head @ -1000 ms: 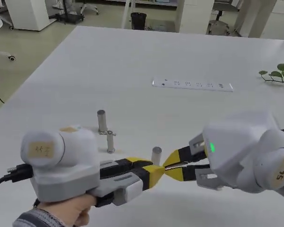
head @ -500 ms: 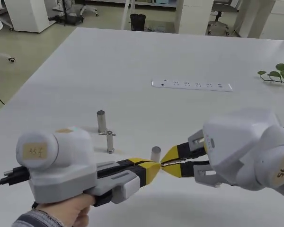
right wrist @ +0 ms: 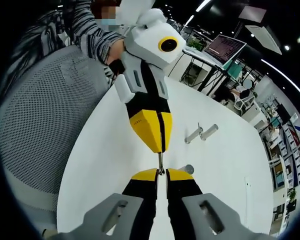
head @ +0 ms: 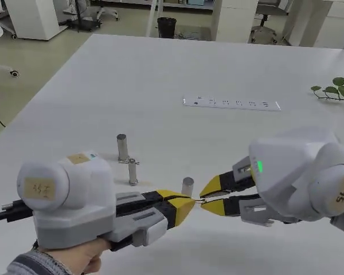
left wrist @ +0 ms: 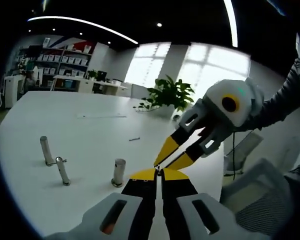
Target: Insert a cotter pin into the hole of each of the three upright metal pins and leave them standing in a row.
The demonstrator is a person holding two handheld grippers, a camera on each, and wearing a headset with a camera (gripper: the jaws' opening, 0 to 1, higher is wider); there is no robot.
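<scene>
Three upright metal pins stand on the white table (head: 160, 74): a far one (head: 121, 147), a middle one (head: 132, 172) with a cotter pin through its top, and a near one (head: 187, 186). My left gripper (head: 186, 205) is shut on a thin cotter pin (head: 197, 200) that sticks out of its tip, just in front of the near pin. My right gripper (head: 202, 200) faces it tip to tip, its jaws a narrow gap apart around the pin's free end (right wrist: 161, 161). The left gripper view shows the same three pins (left wrist: 119, 172).
A loose cotter pin (left wrist: 134, 139) lies further out on the table. A white power strip (head: 231, 103) sits mid-table and a plant sprig (head: 337, 90) at the right edge. A mesh chair (right wrist: 45, 115) stands behind the person.
The two gripper tips, overlapping one second ago, have drawn slightly apart. The right gripper has shifted right, so a short length of the cotter pin shows between them.
</scene>
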